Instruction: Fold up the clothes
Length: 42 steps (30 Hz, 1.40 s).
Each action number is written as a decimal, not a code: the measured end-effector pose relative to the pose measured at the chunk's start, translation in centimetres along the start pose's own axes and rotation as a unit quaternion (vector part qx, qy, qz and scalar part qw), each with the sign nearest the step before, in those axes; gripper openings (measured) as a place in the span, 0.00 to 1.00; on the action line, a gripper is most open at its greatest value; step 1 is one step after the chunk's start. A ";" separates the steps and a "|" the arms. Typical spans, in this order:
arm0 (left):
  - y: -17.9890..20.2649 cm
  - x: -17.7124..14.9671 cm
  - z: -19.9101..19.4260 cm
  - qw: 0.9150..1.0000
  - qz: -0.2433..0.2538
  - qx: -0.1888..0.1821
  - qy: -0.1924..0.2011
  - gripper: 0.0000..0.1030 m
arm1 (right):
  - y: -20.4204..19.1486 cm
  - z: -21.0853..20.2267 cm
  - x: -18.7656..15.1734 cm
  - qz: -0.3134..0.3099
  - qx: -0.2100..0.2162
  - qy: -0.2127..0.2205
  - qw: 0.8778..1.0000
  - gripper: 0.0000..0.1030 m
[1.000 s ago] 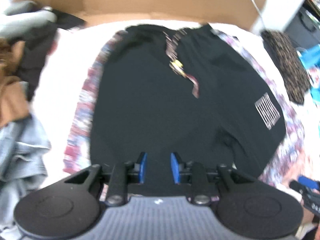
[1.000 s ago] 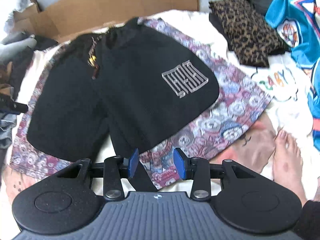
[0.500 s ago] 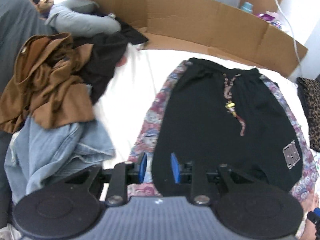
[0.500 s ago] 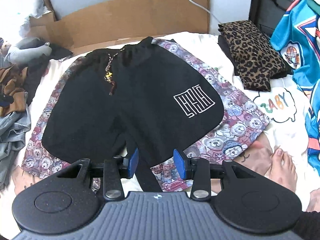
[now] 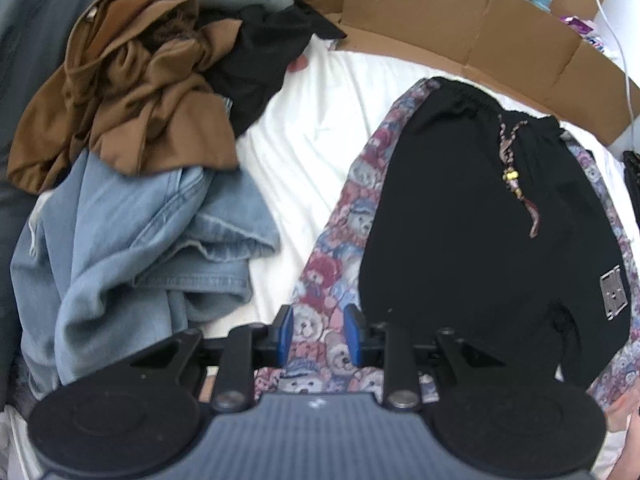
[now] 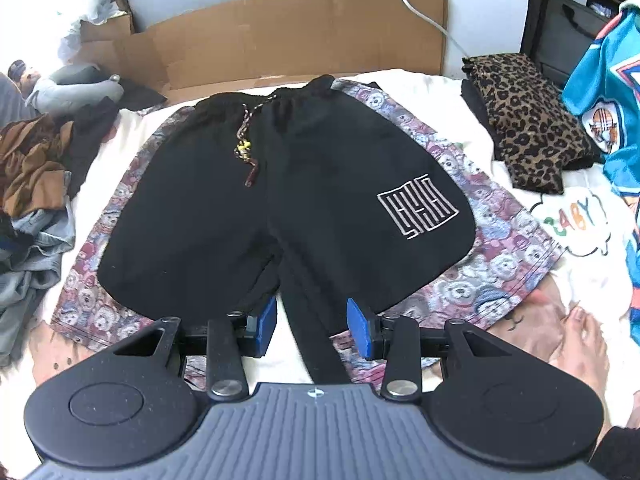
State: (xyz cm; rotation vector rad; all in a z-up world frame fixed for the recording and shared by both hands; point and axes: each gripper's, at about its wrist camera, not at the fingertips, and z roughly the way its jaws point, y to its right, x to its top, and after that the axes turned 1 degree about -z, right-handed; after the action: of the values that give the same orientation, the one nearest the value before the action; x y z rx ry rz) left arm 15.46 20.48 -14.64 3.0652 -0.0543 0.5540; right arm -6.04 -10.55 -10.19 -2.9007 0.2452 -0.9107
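Observation:
Black shorts (image 6: 288,200) with a white square logo (image 6: 418,210) and a beaded drawstring (image 6: 245,148) lie flat on a bear-print cloth (image 6: 500,264) spread over the white bed. In the left wrist view the black shorts (image 5: 480,216) fill the right half, over the bear-print cloth (image 5: 340,240). My left gripper (image 5: 318,334) is open above the bear-print cloth's near left edge, holding nothing. My right gripper (image 6: 312,322) is open above the shorts' crotch, where a black strap (image 6: 316,336) runs toward the camera between its fingers.
A heap of clothes lies left: brown garment (image 5: 132,92), light denim (image 5: 132,248), black cloth (image 5: 256,64). Cardboard (image 6: 288,36) lines the back. A folded leopard-print item (image 6: 528,120) and a teal jersey (image 6: 608,100) sit right. A person's bare foot (image 6: 576,344) rests on the bed.
The left gripper has swung left and back, off the shorts to the bear-print cloth's edge, bringing the clothes heap into view. The right gripper has pulled back a little and opened wider.

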 end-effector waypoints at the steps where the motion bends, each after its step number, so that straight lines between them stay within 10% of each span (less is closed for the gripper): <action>1: -0.2 -0.3 0.3 1.000 -0.002 0.001 -0.002 0.29 | -0.1 0.1 -0.1 0.003 0.003 -0.001 1.000 0.45; 24: -7.0 -6.2 7.4 0.992 -0.109 0.011 -0.060 0.21 | -1.9 3.7 -2.6 -0.019 -0.005 -0.045 0.999 0.45; 42: -6.4 -7.2 10.3 0.994 -0.086 0.008 -0.071 0.20 | -2.0 4.4 -3.3 -0.044 -0.021 -0.068 0.997 0.45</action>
State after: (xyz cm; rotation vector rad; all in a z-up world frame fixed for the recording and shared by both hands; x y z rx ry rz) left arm 12.57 26.76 -26.91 3.0779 0.2115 0.3298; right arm -5.95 -7.82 -15.34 -3.0171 0.1271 -0.7251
